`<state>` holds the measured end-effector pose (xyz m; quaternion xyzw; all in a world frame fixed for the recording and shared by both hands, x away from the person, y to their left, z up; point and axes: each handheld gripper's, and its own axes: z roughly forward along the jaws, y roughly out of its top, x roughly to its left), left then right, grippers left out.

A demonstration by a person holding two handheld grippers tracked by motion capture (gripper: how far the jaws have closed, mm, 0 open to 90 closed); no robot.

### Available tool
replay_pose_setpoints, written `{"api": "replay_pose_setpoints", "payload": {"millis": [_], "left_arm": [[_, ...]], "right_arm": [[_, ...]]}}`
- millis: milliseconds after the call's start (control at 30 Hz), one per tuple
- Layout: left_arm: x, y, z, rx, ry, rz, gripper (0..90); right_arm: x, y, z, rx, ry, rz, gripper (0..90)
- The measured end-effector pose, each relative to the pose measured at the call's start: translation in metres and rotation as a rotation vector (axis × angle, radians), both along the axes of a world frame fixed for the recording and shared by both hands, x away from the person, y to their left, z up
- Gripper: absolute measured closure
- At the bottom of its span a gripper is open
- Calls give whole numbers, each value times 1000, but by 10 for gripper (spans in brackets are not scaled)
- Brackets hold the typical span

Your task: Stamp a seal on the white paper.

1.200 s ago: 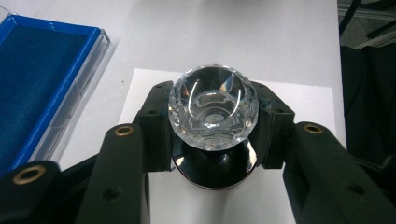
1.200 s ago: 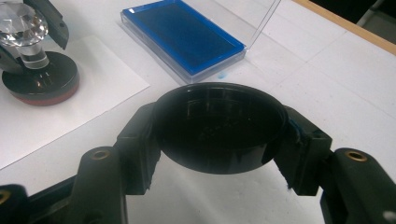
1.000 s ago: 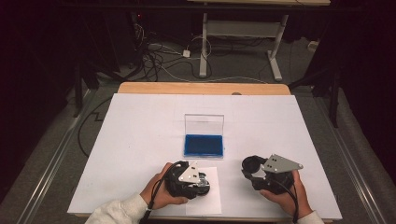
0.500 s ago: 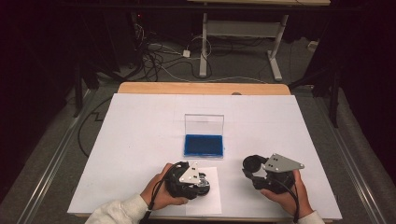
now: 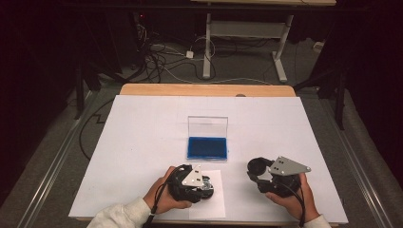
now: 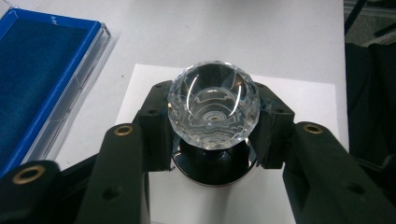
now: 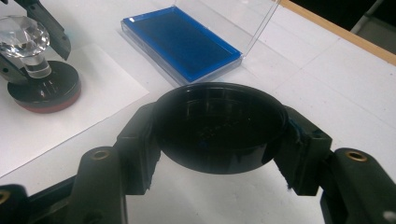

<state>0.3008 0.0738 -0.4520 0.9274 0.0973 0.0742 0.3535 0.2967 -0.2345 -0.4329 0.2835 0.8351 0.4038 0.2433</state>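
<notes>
1. Your left hand-held gripper (image 6: 212, 140) is clamped on the stamp (image 6: 213, 112), its two black jaws pressing the faceted clear knob from either side. In the high view that left hand-held gripper (image 5: 203, 183) sits at the near edge of the bench (image 5: 142, 137), just left of centre.

2. The stamp's round black base rests on a white sheet of paper (image 6: 299, 98) that lies flat on the bench. In the right gripper view the stamp (image 7: 32, 70) stands upright, a red rim showing along the bottom of its base where it meets the paper (image 7: 93, 98).

3. Your right hand-held gripper (image 7: 219, 135) is closed on a round black cap (image 7: 219, 121), one jaw at each side of its rim. The cap's open hollow faces the camera, and it is held just above the bench top. In the high view the right hand-held gripper (image 5: 259, 173) is near the front edge, right of centre, well apart from the left one.

4. The blue ink pad case (image 5: 207, 147) lies on the bench beyond and between your two grippers, its clear lid standing open at the far side. In the left gripper view the ink pad case (image 6: 32, 74) is just beside the paper, not touching the stamp.

5. The bench top is covered in white, with a strip of wood (image 5: 204, 90) showing along its far edge.
</notes>
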Motion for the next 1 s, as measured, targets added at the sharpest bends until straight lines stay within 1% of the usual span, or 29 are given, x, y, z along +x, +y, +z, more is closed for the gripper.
{"api": "replay_pose_setpoints", "payload": {"millis": [133, 233, 300, 433, 467, 500, 533, 567, 600, 633, 700, 733, 767, 800, 833, 867, 933, 1000], "left_arm": [[1, 1, 0, 3, 6, -4, 545], [1, 1, 0, 6, 3, -5, 545], [0, 0, 0, 12, -3, -4, 545], [-2, 0, -1, 38, -29, 1, 547], [-1, 0, -2, 45, -14, 1, 548], [3, 2, -5, 17, 67, -12, 563], [5, 5, -8, -21, 90, -1, 577], [5, 4, -7, -14, 75, -11, 578], [2, 2, -5, 9, 40, -32, 579], [2, 1, -4, 19, 32, -32, 580], [4, 1, -5, -2, 51, -20, 587], [6, 2, -5, 0, 58, -19, 591], [8, 4, -4, 0, 62, -15, 609], [10, 7, -4, -30, 75, -5, 640], [12, 8, -4, -34, 89, -4, 687], [13, 9, -5, -40, 97, -4, 688], [11, 8, -3, -23, 82, -8, 690], [12, 9, -4, -31, 92, -2, 691]], "right_arm": [[1, 1, -1, -7, 2, 5, 385], [0, 1, 0, -10, 2, 5, 385], [0, 0, 0, -10, -2, 2, 385], [1, -2, 1, -8, -7, -4, 385], [1, -2, 1, -7, -5, -5, 385], [1, -2, 1, -8, -6, -5, 386], [1, -2, 1, -7, -6, -2, 385], [1, -2, 1, -8, -7, -2, 385], [1, -1, 2, -9, -8, -2, 385], [1, -2, 2, -7, -10, 1, 385], [2, -2, 2, -3, -7, -5, 385], [1, -3, 1, -4, -4, -3, 385], [2, -3, 1, -3, -2, 2, 385], [2, -2, 1, -5, -3, 0, 385], [2, -2, 1, -3, 0, -2, 385], [2, -3, 1, 3, 2, 0, 385], [3, -3, 0, 2, 1, 1, 385], [3, -3, 0, 3, 7, 4, 385]]}}
